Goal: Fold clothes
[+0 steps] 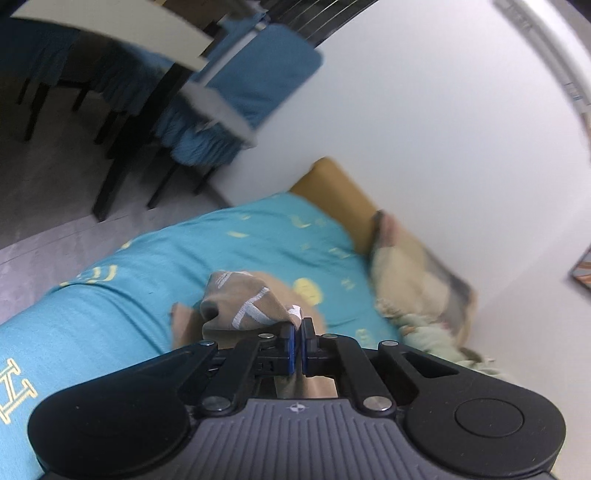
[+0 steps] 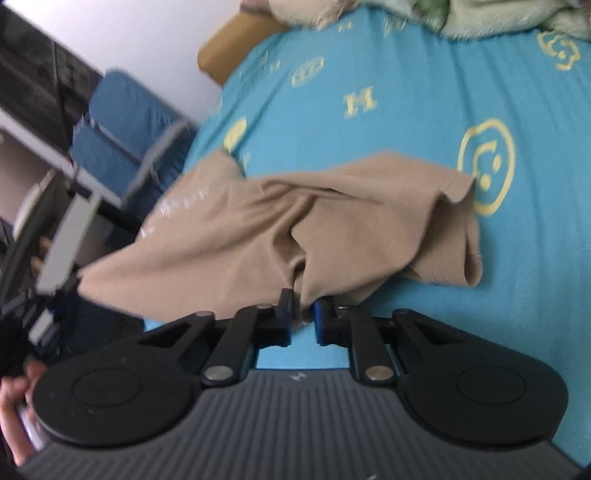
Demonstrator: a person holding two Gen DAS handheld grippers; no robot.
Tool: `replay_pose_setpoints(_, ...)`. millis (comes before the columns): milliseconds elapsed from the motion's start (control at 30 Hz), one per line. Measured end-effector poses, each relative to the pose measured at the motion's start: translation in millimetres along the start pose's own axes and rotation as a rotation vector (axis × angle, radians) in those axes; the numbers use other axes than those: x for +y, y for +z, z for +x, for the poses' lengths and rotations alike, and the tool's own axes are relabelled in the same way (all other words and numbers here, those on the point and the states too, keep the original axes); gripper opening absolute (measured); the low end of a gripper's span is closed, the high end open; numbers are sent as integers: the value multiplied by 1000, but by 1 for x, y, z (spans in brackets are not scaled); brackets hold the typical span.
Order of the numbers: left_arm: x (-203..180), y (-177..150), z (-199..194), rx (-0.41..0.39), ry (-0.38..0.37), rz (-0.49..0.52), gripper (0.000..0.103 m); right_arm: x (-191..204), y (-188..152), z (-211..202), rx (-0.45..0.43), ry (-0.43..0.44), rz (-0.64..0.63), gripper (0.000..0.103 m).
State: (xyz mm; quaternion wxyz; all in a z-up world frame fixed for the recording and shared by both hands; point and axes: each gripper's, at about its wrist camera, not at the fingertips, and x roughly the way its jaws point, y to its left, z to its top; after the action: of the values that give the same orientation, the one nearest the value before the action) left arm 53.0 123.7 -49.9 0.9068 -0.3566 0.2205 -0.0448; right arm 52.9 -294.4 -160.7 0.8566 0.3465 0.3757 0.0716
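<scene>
A tan T-shirt [image 2: 332, 221] with white print lies partly lifted over a turquoise bed sheet [image 2: 480, 92]. My right gripper [image 2: 304, 306] is shut on a bunched fold of the tan shirt near its lower edge; one sleeve [image 2: 461, 236] droops onto the sheet to the right. My left gripper [image 1: 298, 325] is shut on another part of the same shirt [image 1: 251, 299], holding the printed cloth above the sheet [image 1: 147, 295]. The left gripper also shows in the right wrist view [image 2: 55, 258], at the shirt's far left end.
A rumpled pale blanket [image 1: 413, 288] lies at the bed's far side by a mustard headboard [image 1: 340, 188] and a white wall. Blue chairs [image 1: 258, 85] and a dark-legged table [image 1: 110, 29] stand beside the bed on a grey floor.
</scene>
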Motion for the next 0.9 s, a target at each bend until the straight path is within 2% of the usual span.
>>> replay_pose_setpoints(67, -11, 0, -16, -22, -31, 33, 3, 1, 6, -19, -77, 6, 3, 3)
replay_pose_setpoints(200, -32, 1, -51, -67, -104, 64, 3, -4, 20, -68, -252, 37, 33, 3)
replay_pose_setpoints(367, -61, -6, -100, -130, -252, 122, 3, -12, 32, -129, -450, 54, 79, 3)
replay_pose_setpoints(467, -75, -13, -117, -119, -330, 166, 3, -19, 38, -156, -557, 55, 106, 3)
replay_pose_setpoints(567, -84, -25, -112, -75, -324, 214, 3, -28, 49, -152, -534, -6, 127, 4)
replay_pose_setpoints(633, -84, -32, -101, -45, -303, 228, 3, -36, 53, -136, -467, -101, 157, 6)
replay_pose_setpoints(700, -79, -35, -90, -24, -279, 215, 3, -49, 57, -119, -389, -144, 226, 8)
replay_pose_setpoints(733, -77, -36, -84, -14, -269, 203, 3, -55, 59, -110, -335, -159, 267, 12)
replay_pose_setpoints(767, -74, -36, -78, -6, -259, 188, 3, -61, 62, -102, -285, -178, 298, 29)
replay_pose_setpoints(800, -70, -35, -73, 1, -251, 172, 3, -64, 63, -96, -254, -194, 322, 46)
replay_pose_setpoints(833, -66, -33, -68, 5, -242, 156, 3, -64, 60, -95, -261, -205, 329, 76)
replay_pose_setpoints(867, -62, -31, -65, 5, -236, 138, 3, -63, 56, -98, -288, -214, 330, 88)
replay_pose_setpoints(900, -58, -29, -63, 6, -234, 119, 3, -60, 54, -103, -315, -224, 323, 87)
